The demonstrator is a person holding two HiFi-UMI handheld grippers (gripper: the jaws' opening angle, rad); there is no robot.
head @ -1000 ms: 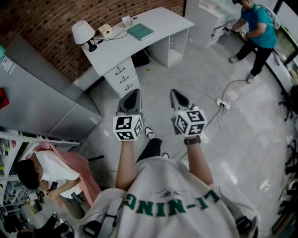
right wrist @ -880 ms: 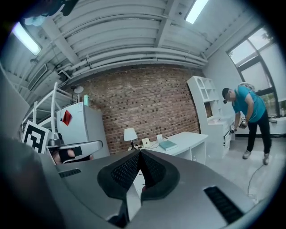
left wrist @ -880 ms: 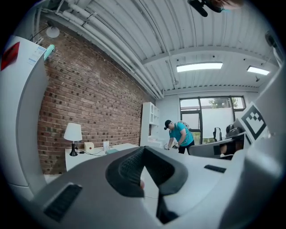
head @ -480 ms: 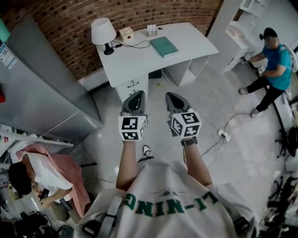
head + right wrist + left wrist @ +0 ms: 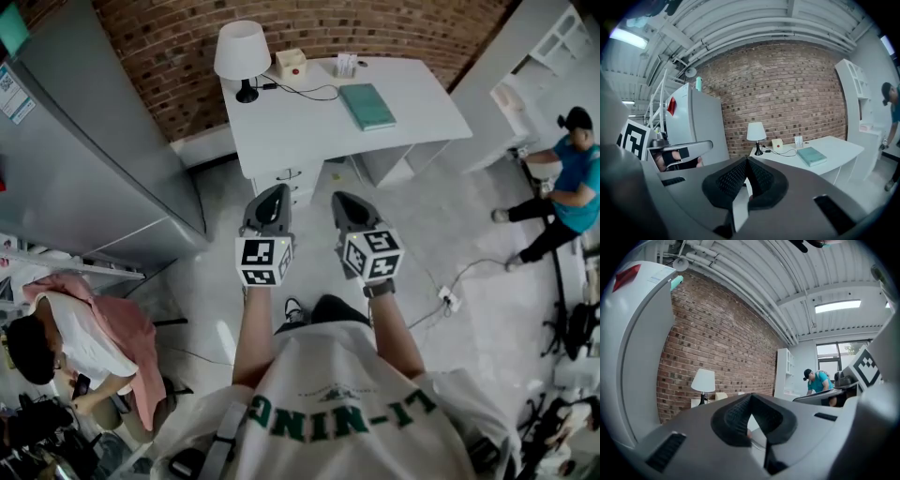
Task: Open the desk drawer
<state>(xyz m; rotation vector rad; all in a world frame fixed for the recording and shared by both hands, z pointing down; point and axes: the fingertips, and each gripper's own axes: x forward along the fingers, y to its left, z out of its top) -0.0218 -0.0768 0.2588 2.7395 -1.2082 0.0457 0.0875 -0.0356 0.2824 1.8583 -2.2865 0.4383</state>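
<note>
A white desk [image 5: 309, 127] stands against the brick wall, with a drawer stack [image 5: 289, 179] under its left end; the drawers look closed. On top are a white lamp [image 5: 242, 52], a teal book [image 5: 367, 105] and a small box [image 5: 292, 64]. My left gripper [image 5: 270, 199] and right gripper [image 5: 345, 206] are held side by side over the floor, short of the drawers and touching nothing. In the left gripper view the left gripper [image 5: 751, 401] has its jaws together and empty. The right gripper [image 5: 746, 164] is also shut and empty, facing the desk [image 5: 834, 150] and the lamp [image 5: 756, 132].
A tall grey fridge [image 5: 84, 159] stands left of the desk. A power strip [image 5: 448, 298] with its cable lies on the floor to the right. One person in a blue shirt [image 5: 574, 183] bends at far right; another sits at lower left [image 5: 84, 347]. A white shelf unit [image 5: 534, 84] stands right.
The view has closed in on the desk, which now sits centred just ahead of both grippers. Both grippers stay side by side and shut. The person in blue has shifted towards the right edge.
</note>
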